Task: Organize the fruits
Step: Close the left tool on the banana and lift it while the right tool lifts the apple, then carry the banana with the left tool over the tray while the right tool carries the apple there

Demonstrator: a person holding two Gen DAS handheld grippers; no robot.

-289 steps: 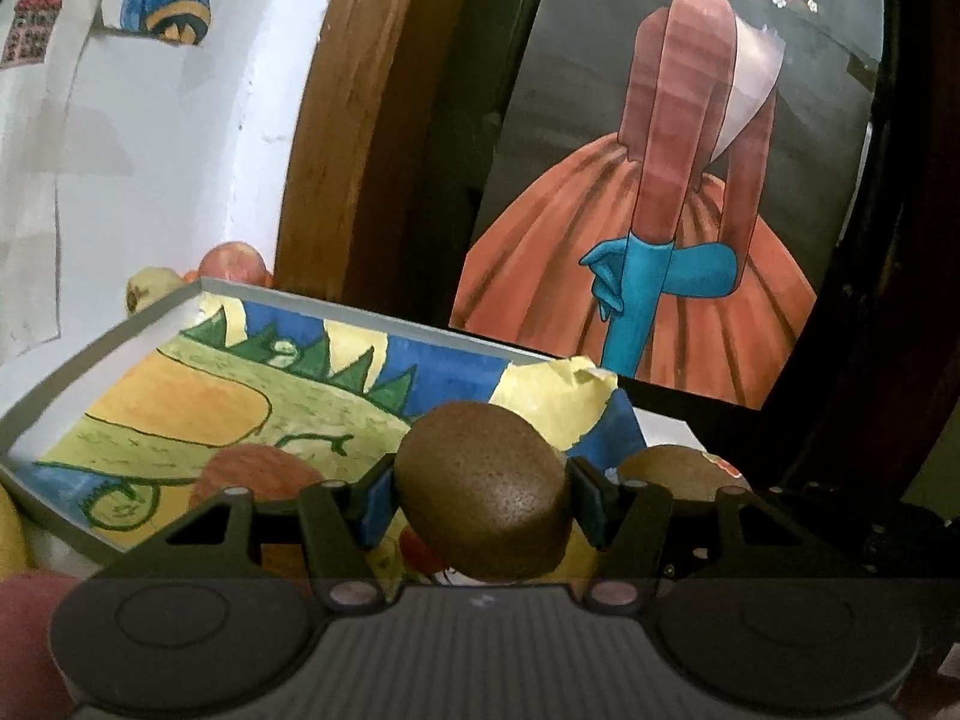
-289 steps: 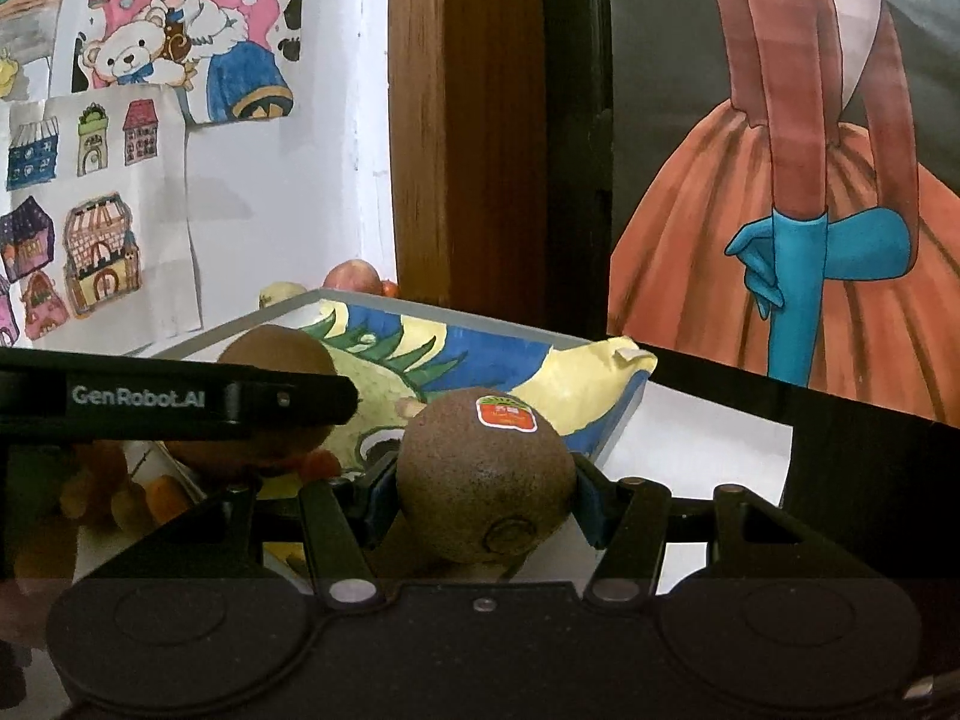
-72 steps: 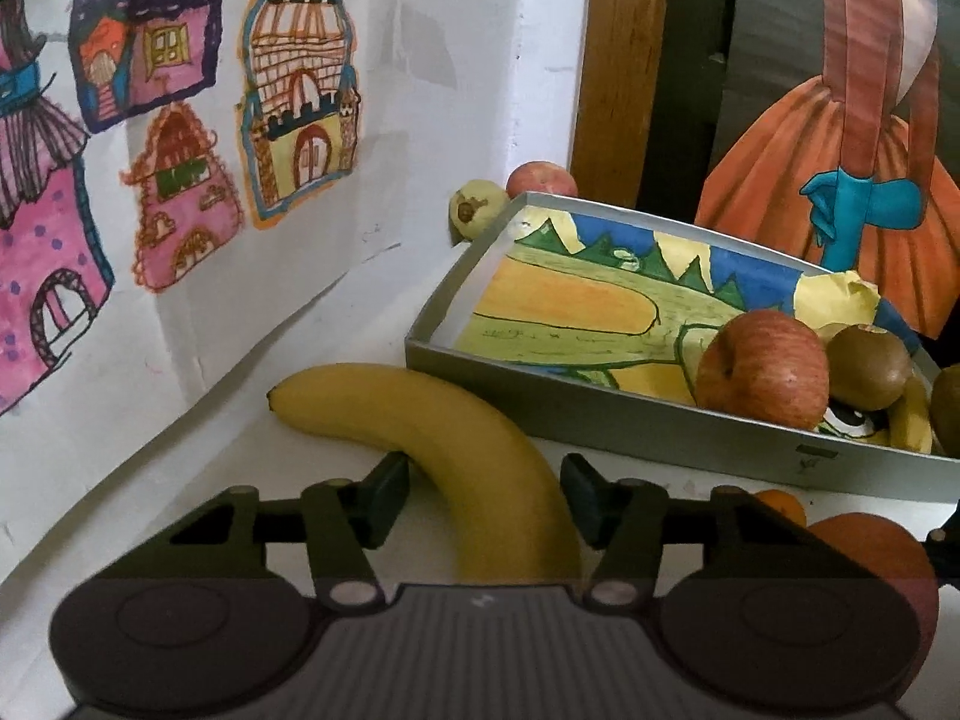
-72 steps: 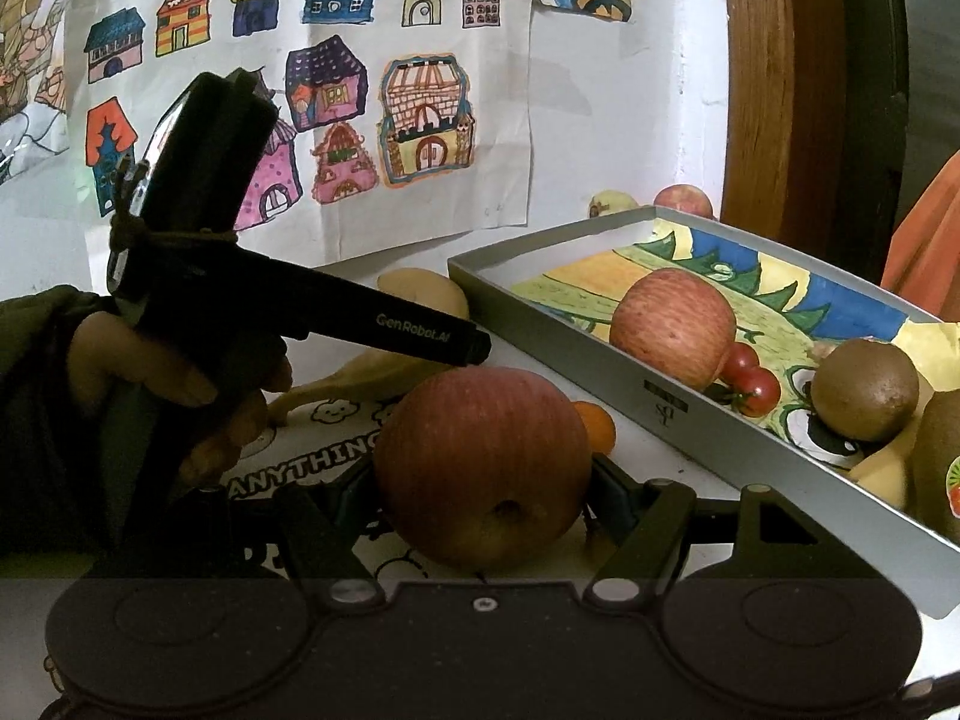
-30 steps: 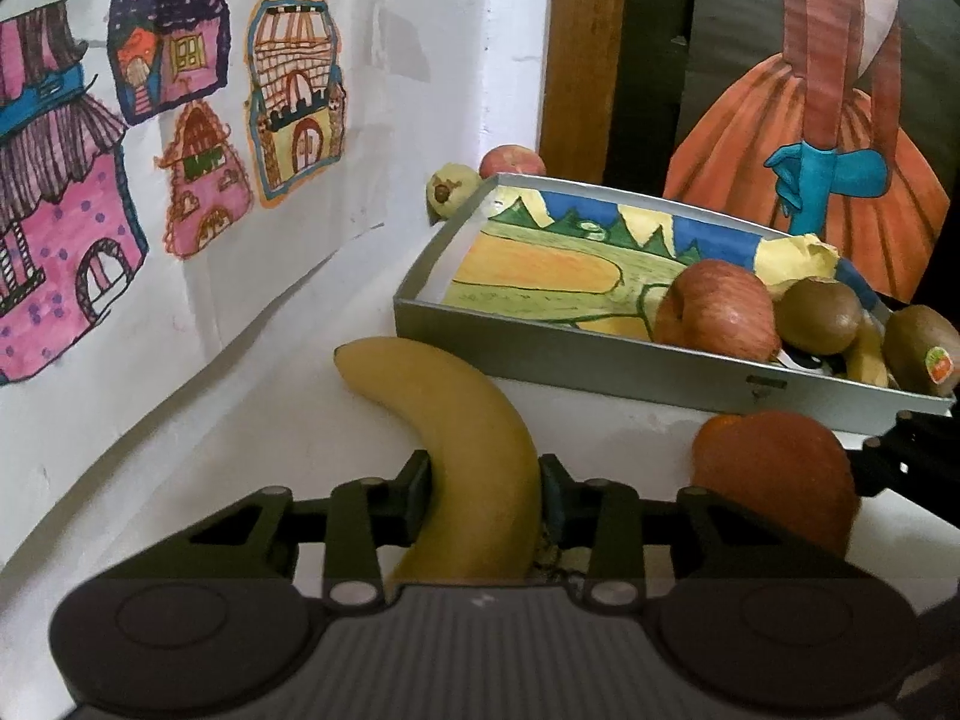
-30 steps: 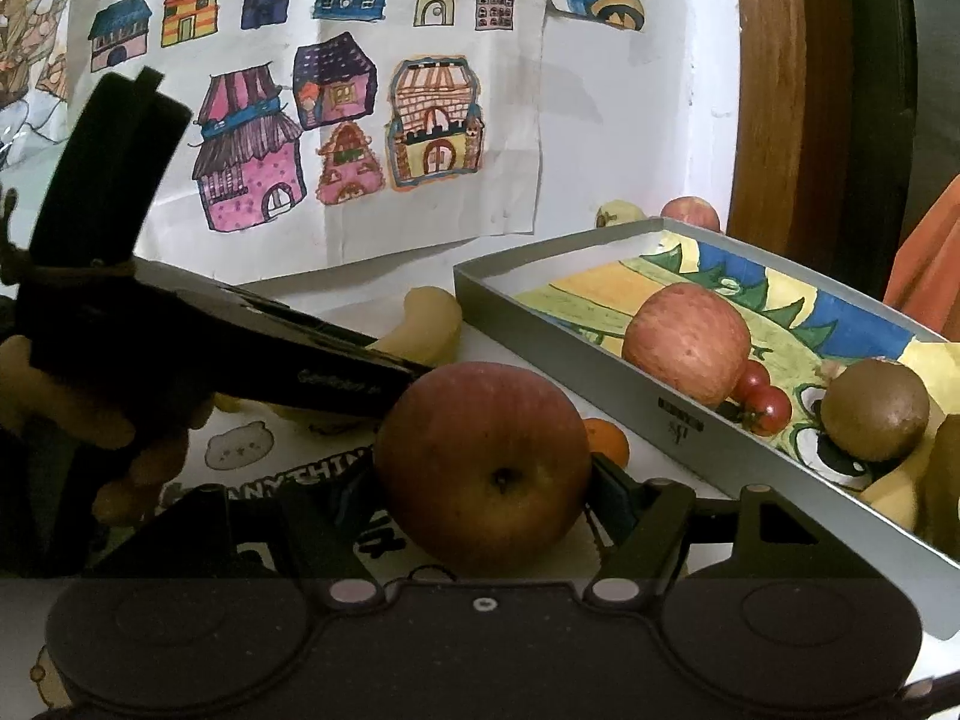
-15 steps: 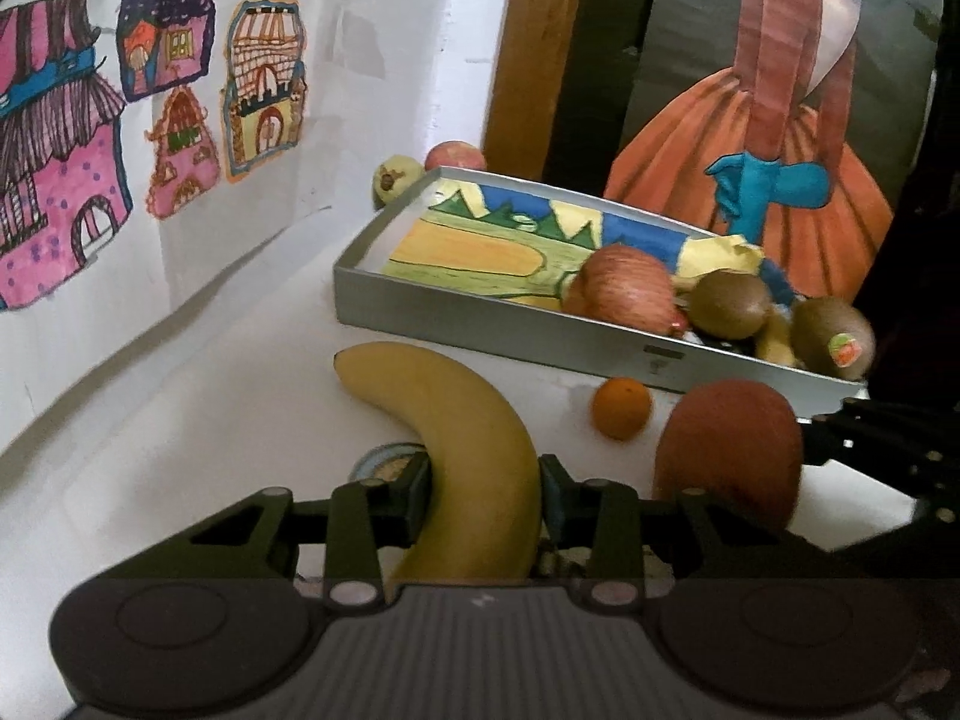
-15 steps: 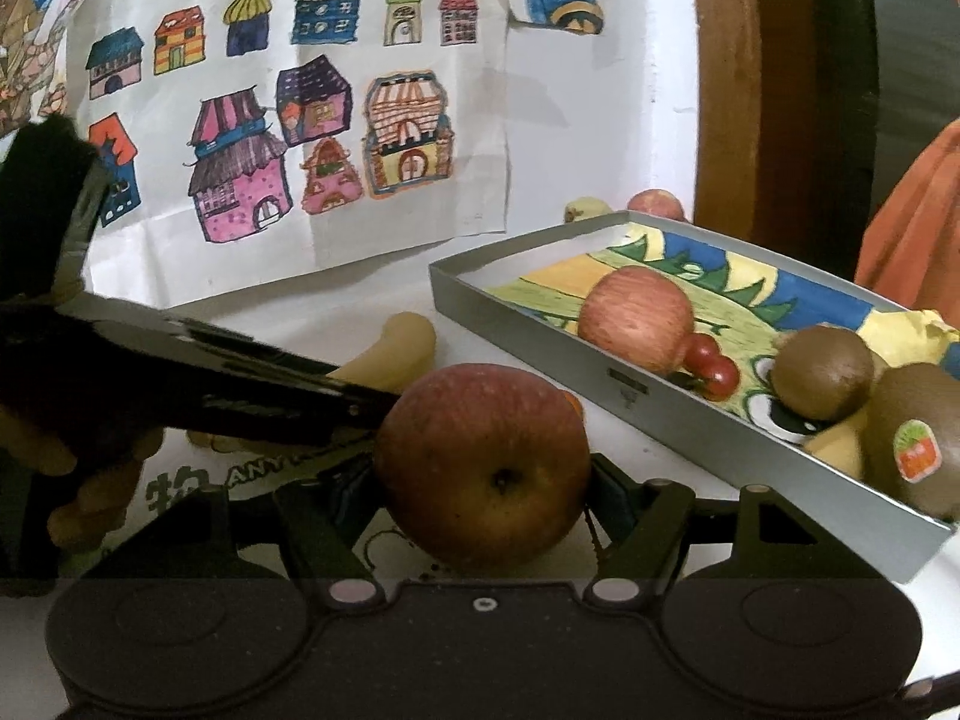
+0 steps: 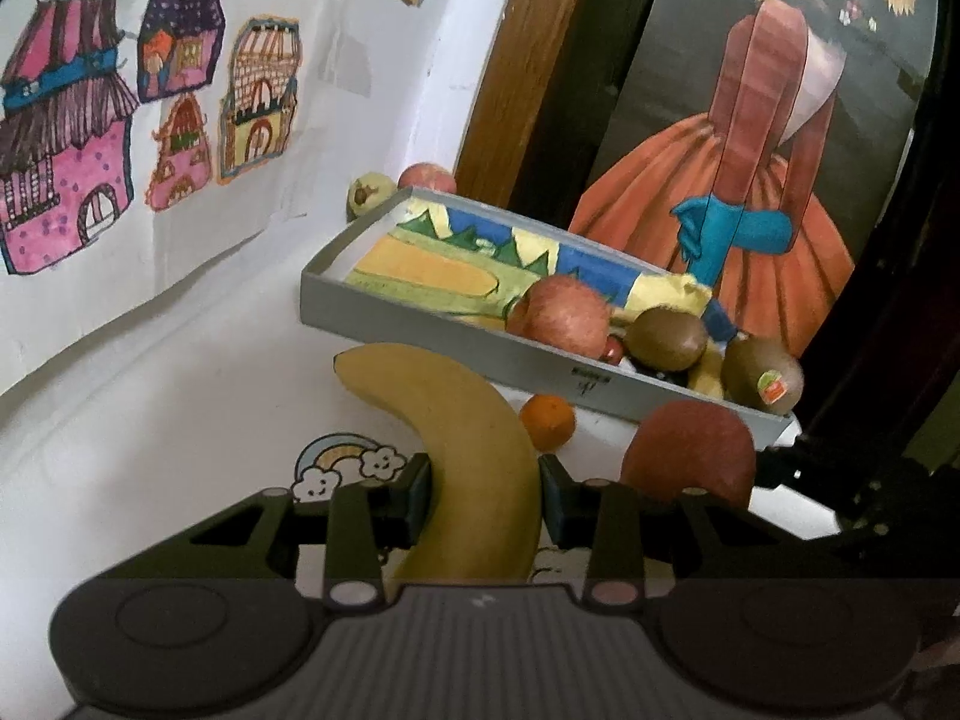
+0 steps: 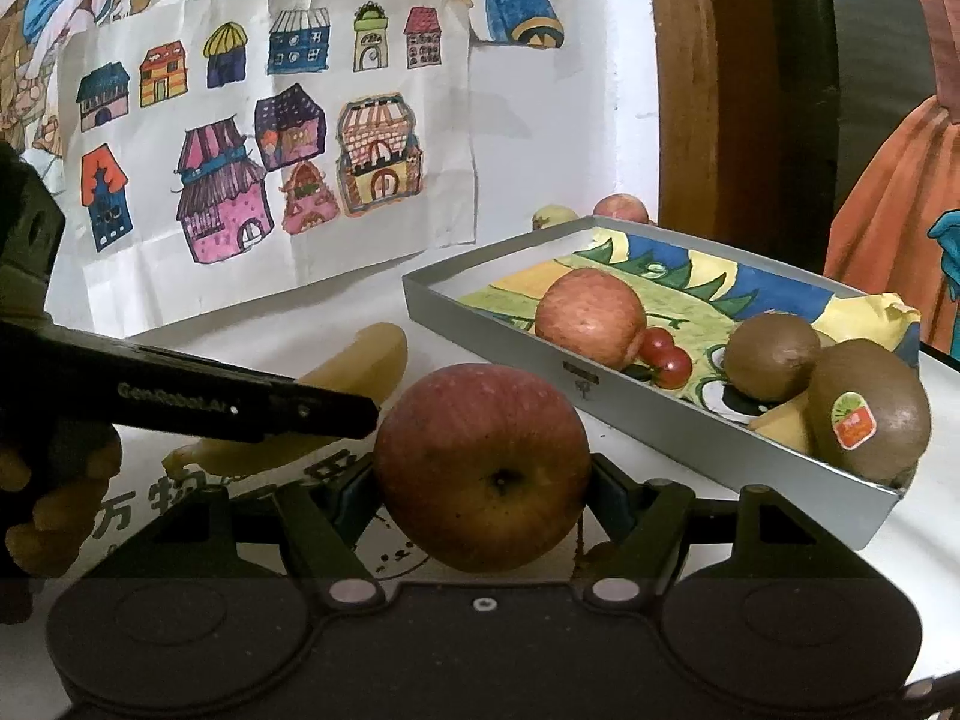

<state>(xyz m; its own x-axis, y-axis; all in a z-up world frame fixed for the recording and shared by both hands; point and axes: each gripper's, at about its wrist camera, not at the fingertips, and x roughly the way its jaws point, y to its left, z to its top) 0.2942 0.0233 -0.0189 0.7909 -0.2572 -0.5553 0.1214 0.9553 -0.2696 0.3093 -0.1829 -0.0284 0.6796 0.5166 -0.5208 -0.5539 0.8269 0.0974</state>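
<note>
Two claws each gripped a fruit over the white worktop (image 9: 150,420). The left claw (image 9: 485,495) pinched a banana (image 9: 462,450) near its middle, its pads pressed against both sides, with the banana's blunt end pointing toward the tray (image 9: 456,342). The right claw (image 10: 482,501) was clamped on a red apple (image 10: 483,468), blossom end facing the camera. In the left view that same apple (image 9: 690,450) showed just right of the banana, with the right claw's dark frame beside it. In the right view the left claw's black arm (image 10: 240,408) crossed in front of the banana (image 10: 366,360), and a hand (image 10: 54,498) held it at the left edge.

Between banana and apple, a small orange (image 9: 546,420) sat on the worktop, just in front of the tray's near wall.

The grey tray was lined with a coloured drawing. Inside, toward its right end, lay another apple (image 10: 591,315), two cherry tomatoes (image 10: 666,357) touching it, a kiwi (image 10: 774,354), and a second kiwi (image 10: 870,420) with a sticker in the near corner. A yellow fruit (image 10: 780,426) lay partly hidden between the kiwis; I could not tell what kind. The tray's left half was bare.

Behind the tray's far corner, against the wall, sat a pale fruit (image 9: 369,192) and a reddish one (image 9: 426,177), side by side. Drawings of houses (image 10: 270,138) hung on the wall, and a painting of a figure in an orange dress (image 9: 720,210) stood behind the tray.
</note>
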